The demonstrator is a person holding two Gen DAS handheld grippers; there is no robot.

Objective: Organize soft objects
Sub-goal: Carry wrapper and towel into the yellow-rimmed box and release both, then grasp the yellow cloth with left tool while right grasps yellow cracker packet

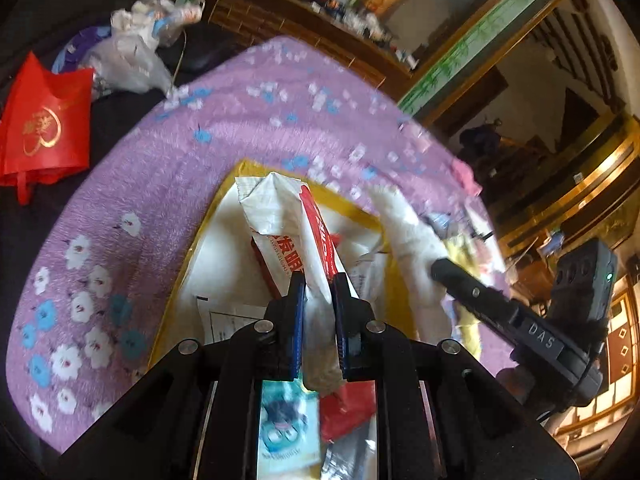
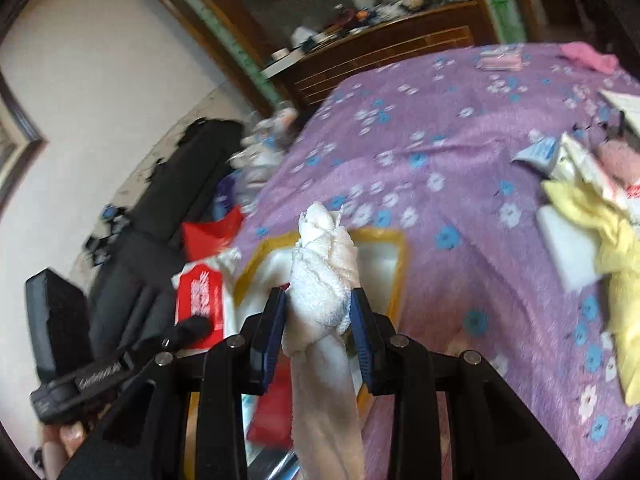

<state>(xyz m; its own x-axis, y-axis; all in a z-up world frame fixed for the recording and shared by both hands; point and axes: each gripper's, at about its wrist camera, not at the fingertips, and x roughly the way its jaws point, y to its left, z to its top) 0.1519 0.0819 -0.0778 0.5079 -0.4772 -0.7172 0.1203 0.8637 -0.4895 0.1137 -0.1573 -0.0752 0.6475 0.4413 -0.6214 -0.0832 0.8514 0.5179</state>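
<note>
Purple floral bedspread (image 1: pixel 132 184) (image 2: pixel 460 208) across most of both views, spread over a bed with a dark wooden headboard shelf (image 1: pixel 304 12) (image 2: pixel 384 36) behind. Yellow-edged white bag (image 1: pixel 224 248) (image 2: pixel 384 264) lying on that bedspread, mouth open toward the cameras, holding printed packets and papers. Red gift bag (image 1: pixel 44 124) off the bed's edge on a dark surface, near crumpled white plastic bags (image 1: pixel 136 52). Yellow cloth (image 2: pixel 600 232) on the bedspread well apart from the yellow-edged bag, touching a white block (image 2: pixel 564 240) and lying beside some small packets. Pink cloth (image 2: pixel 588 56) at the far corner of the bed. White-and-red packet (image 1: pixel 288 232) (image 2: pixel 200 300) standing upright out of the yellow-edged bag, pinched narrow between the blue pads of the left gripper (image 1: pixel 318 292). White towel (image 2: pixel 324 280) (image 1: pixel 408 232), bunched and knotted, clamped between the pads of the right gripper (image 2: pixel 320 304), jaws set narrow on it, its tail hanging down toward the camera, held above the yellow-edged bag's near edge. Blurred in places, so print on the packets not readable.
</note>
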